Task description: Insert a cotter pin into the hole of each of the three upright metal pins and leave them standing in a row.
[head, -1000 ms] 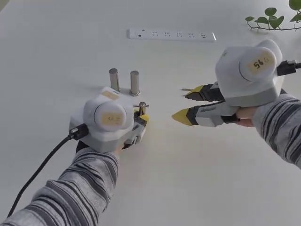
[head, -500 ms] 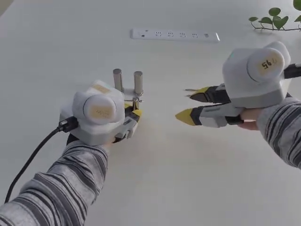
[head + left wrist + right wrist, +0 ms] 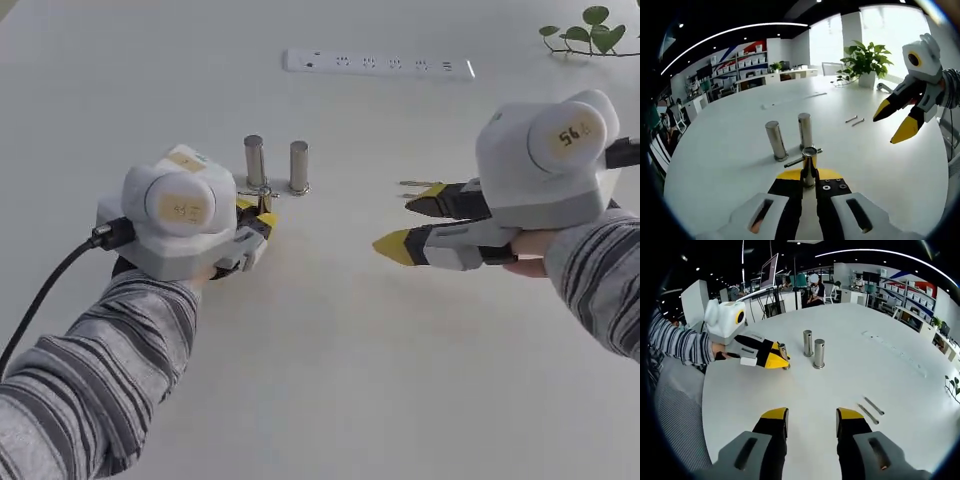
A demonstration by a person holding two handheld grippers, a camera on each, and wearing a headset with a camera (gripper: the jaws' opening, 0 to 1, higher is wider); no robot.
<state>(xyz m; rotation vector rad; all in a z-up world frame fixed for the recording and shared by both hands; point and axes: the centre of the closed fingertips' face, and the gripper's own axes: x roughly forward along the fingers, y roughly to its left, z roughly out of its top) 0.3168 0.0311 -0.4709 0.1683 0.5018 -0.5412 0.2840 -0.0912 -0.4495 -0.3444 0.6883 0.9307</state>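
As the left gripper point(image 3: 809, 176) clamps its jaws on the cottered silver metal pin point(image 3: 809, 161) beside two bare upright steel pins point(image 3: 776, 141), seemingly to form the row, the right gripper point(image 3: 812, 422) holds its jaws apart, seemingly ready for the thin spare cotter pins point(image 3: 873, 405).

White worktable point(image 3: 330, 350), matte, evenly lit. White power strip point(image 3: 378, 64) near its far edge, leafy sprig point(image 3: 590, 30) at the far right. Left gripper view: potted plant point(image 3: 865, 57) by a bright window point(image 3: 885, 25), shelving point(image 3: 742, 56) along the far wall (red-blue stripe above), curved ceiling light strip point(image 3: 740, 28). Right gripper view: monitor point(image 3: 771, 269), people point(image 3: 812, 287) at desks behind.
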